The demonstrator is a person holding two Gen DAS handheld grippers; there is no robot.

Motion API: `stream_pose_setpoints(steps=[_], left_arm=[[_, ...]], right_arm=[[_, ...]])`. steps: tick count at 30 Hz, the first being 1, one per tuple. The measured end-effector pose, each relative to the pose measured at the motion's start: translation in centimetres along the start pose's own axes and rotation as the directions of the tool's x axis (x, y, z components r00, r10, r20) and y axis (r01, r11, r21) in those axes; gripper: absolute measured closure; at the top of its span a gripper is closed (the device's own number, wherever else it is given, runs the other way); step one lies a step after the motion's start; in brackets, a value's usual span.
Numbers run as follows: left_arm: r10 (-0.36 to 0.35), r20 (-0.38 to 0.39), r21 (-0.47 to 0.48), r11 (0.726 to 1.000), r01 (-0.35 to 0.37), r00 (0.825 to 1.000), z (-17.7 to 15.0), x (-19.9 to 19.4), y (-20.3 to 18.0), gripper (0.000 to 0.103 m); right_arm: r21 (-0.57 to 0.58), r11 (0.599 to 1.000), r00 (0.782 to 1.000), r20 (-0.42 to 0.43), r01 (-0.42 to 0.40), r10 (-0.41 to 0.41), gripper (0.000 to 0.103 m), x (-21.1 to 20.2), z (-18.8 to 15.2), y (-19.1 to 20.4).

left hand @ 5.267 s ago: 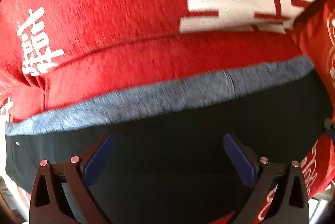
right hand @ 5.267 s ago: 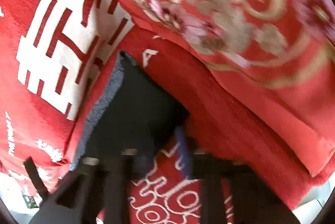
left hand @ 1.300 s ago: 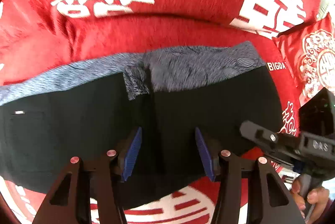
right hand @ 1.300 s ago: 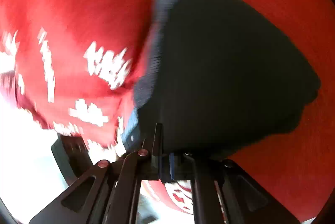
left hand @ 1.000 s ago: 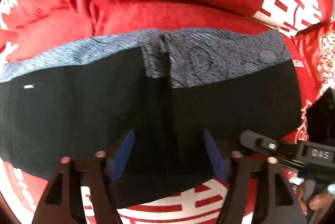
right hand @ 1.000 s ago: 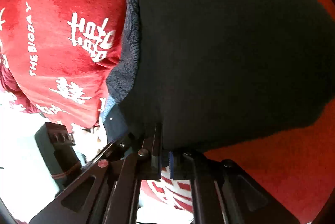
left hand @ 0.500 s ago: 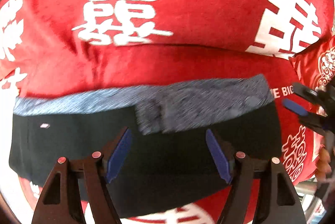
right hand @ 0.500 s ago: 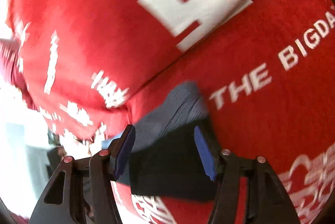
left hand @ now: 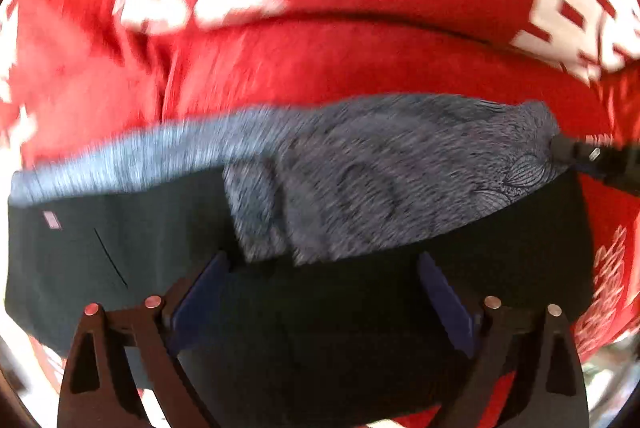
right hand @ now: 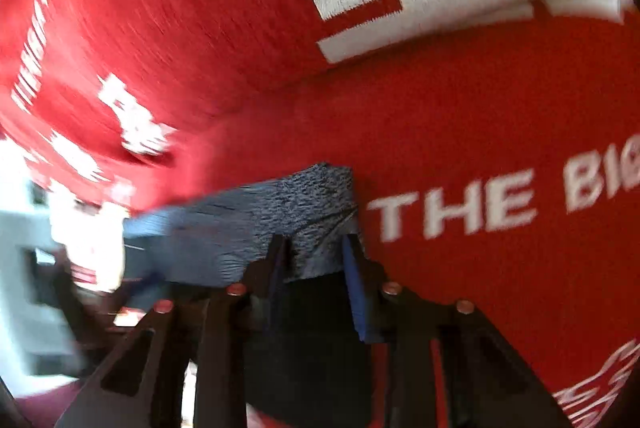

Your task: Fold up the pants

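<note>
Red plush covers nearly everything here: a sofa (left hand: 360, 76) draped in a velvety throw printed with big white characters and, in the right wrist view, the words "THE BIG" across the seat. It is soft and grippy-looking, which I judge is why it serves as the folding surface; cloth laid there should stay put.

On the seat cushion lie the pants (left hand: 132, 260), black with a grey patterned waistband (left hand: 360, 188), spread flat in a wide band close to the front edge. One half looks laid over the other, since a layered edge of waistband shows near the middle, so I judge a first fold is in and the pile wants tidying or another fold.

The left gripper (left hand: 320, 300) hovers low over the black cloth with its blue-padded fingers (left hand: 200, 292) spread wide and nothing between them, likely lined up to take the near edge.

The right gripper (right hand: 314, 268) sits at the far right corner of the waistband. Its fingers (right hand: 354, 284) stand partly apart and straddle the grey corner; the cloth lies between them, but I cannot tell whether they pinch it, as the view is blurred. That corner is a sensible hold, giving control of the whole edge.
</note>
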State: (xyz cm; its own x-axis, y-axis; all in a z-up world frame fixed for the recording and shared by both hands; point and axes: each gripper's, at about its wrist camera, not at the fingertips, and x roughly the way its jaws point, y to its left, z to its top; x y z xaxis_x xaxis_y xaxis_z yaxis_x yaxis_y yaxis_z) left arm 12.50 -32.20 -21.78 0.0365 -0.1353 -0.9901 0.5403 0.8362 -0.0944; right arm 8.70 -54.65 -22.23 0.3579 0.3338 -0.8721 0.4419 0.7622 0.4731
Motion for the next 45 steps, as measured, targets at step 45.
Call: stream_pose_setpoints(steps=[45], left_arm=[[0.042,-0.066,-0.238,0.97,-0.056,0.997,-11.9,-6.3,15.5,0.007]], right_arm=[[-0.162,0.969,0.975,-0.086,0.189,-0.205,0.028,1.2,-16.1,16.4]])
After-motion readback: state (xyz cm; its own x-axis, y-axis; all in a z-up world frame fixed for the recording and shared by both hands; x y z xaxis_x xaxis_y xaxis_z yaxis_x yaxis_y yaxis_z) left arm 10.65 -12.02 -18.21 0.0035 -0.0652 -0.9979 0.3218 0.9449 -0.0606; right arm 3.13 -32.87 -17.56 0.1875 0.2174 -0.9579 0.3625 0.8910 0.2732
